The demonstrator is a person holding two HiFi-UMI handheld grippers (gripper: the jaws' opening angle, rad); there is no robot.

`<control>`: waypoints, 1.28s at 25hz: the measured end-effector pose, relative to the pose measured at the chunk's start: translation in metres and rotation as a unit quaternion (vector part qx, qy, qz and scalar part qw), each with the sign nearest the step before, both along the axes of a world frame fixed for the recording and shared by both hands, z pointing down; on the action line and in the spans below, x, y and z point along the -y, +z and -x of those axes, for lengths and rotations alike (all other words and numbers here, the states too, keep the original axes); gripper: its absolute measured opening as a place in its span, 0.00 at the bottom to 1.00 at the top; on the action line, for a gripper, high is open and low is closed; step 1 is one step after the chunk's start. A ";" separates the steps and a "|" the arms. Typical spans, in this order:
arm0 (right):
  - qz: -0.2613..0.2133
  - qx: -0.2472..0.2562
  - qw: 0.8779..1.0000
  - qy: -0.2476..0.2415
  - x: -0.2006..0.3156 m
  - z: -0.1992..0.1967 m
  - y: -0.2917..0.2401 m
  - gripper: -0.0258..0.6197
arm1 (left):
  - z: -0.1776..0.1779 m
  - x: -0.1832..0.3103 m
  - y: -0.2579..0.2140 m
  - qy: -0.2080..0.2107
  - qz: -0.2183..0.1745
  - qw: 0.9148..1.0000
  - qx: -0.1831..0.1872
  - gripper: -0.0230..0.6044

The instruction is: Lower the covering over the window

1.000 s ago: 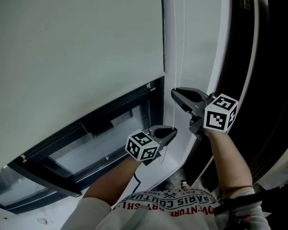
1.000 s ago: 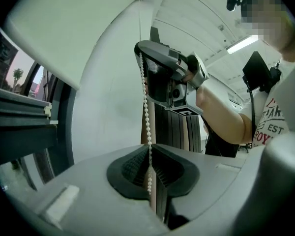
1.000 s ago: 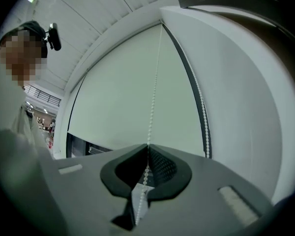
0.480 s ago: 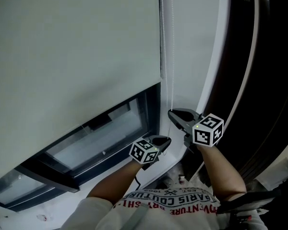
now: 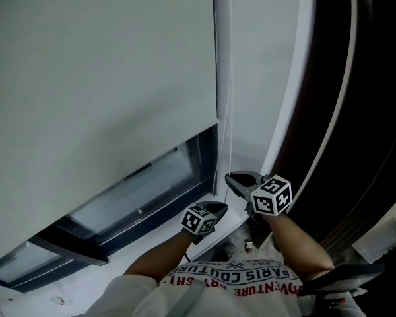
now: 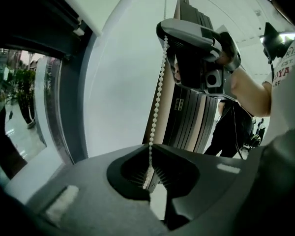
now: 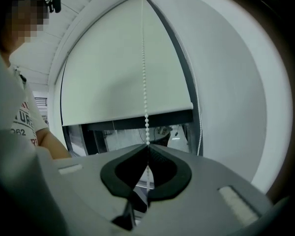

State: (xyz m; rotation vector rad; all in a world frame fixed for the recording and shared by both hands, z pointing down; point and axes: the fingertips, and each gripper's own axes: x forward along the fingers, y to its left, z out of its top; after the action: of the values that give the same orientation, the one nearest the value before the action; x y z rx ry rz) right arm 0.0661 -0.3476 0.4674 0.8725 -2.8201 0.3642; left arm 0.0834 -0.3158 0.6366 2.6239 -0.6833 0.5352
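Both claws clamped on one bead chain [image 6: 158, 90]
It runs toward 12 o'clock from the right gripper [image 5: 232, 179]; the left gripper [image 5: 216, 209] pinches the same chain at its 7 o'clock.

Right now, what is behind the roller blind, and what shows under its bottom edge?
Under the bottom edge of the roller blind, a strip of window glass and dark frame shows. Behind the blind, the rest of the window is covered and cannot be seen.

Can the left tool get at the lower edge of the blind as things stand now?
Probably not yet. The left tool is shut on the bead chain, and the blind's lower edge hangs above it; nothing blocks the way once it lets go.
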 end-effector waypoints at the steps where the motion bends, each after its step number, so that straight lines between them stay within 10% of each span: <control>1: 0.004 0.002 1.000 0.000 0.000 0.001 0.005 0.05 | 0.003 0.000 0.005 -0.003 0.003 1.000 0.000 0.07; 18: 0.022 0.011 1.000 0.010 -0.001 -0.002 0.029 0.06 | 0.025 -0.002 0.024 -0.034 0.007 0.999 0.001 0.19; 26: 0.013 -0.036 0.999 0.010 -0.023 -0.014 0.046 0.26 | 0.060 0.006 -0.034 -0.093 -0.015 0.991 -0.099 0.26; 32: 0.006 -0.027 0.999 0.016 -0.067 -0.023 0.030 0.24 | 0.054 -0.035 -0.117 -0.054 -0.064 0.983 -0.161 0.16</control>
State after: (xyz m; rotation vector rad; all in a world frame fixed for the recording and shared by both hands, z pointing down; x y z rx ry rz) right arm 0.0887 -0.2807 0.4970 0.9131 -2.7543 0.3556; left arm 0.0298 -0.2812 0.5197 2.6821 -0.7694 0.0317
